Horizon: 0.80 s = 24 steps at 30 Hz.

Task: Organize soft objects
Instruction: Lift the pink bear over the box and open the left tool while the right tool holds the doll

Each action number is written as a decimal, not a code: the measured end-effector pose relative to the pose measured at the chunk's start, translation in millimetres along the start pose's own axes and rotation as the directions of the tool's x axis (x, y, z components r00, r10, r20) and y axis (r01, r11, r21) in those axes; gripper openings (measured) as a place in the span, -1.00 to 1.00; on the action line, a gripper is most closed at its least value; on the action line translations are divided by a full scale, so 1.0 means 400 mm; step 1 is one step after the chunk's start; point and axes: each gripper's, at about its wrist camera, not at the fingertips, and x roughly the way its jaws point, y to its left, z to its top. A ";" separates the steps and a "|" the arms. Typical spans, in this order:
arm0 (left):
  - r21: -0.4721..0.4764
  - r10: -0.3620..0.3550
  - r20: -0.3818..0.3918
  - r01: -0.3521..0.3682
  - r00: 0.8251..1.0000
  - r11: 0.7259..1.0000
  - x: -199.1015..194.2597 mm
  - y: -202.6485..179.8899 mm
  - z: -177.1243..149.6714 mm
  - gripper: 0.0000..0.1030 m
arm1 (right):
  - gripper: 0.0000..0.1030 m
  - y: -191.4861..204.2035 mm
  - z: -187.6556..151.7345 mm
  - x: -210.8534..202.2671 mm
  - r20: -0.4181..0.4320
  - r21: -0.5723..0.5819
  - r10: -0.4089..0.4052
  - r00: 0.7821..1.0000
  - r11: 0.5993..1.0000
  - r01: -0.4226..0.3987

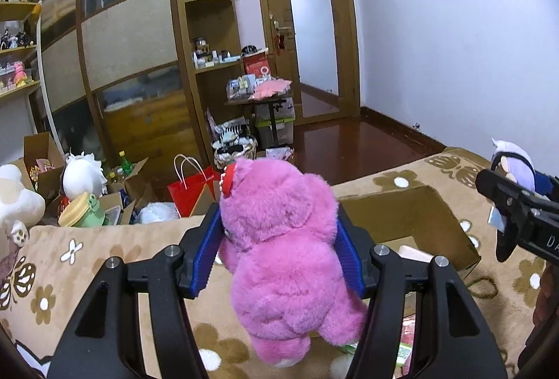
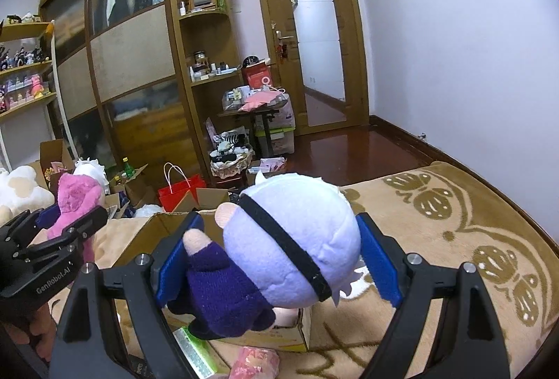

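**Inspector:** Two soft toys in hand, correct?

**Operator:** Correct. I have the pink plush bear [image 1: 279,256] clamped between the blue pads [image 1: 206,249] of my left gripper [image 1: 279,253], upright, its back toward the wrist camera, feet hanging below the fingers. My right gripper [image 2: 279,256] is closed on the white-headed doll [image 2: 290,239]; the purple body sags below and to the left pad, and a black band crosses the head.

**Inspector:** Position relative to the grippers?

**Operator:** Both toys are held in the air. Just ahead of and below each gripper sits an open cardboard box [image 1: 415,204] on the floral beige blanket [image 1: 104,256]. From the left wrist, the right gripper shows off to the right with the doll's head beyond it; from the right wrist, the left gripper and bear show off to the left.

**Inspector:** Surroundings?

**Operator:** Farther ahead and left, a red paper bag [image 1: 190,190] and more plush toys; beyond those, a wooden wardrobe [image 1: 129,40] and door [image 1: 307,26].
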 end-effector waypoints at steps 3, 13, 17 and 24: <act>0.002 -0.004 -0.019 0.004 1.000 1.000 0.013 0.001 -0.008 0.16 | 0.77 0.001 -0.003 0.013 -0.006 -0.009 0.014 1.000 1.000 -0.014; -0.022 -0.015 -0.057 0.013 0.998 1.000 0.049 0.009 -0.018 0.18 | 0.77 -0.008 -0.022 0.058 -0.034 0.005 0.051 0.998 0.999 -0.051; -0.031 -0.023 -0.068 0.021 0.997 0.999 0.062 0.014 -0.020 0.17 | 0.77 -0.003 -0.024 0.073 -0.046 -0.008 0.059 0.997 0.998 -0.059; -0.059 -0.042 -0.079 0.037 0.996 0.998 0.087 0.015 -0.022 0.17 | 0.77 -0.002 -0.028 0.089 -0.055 -0.006 0.085 0.995 0.996 -0.085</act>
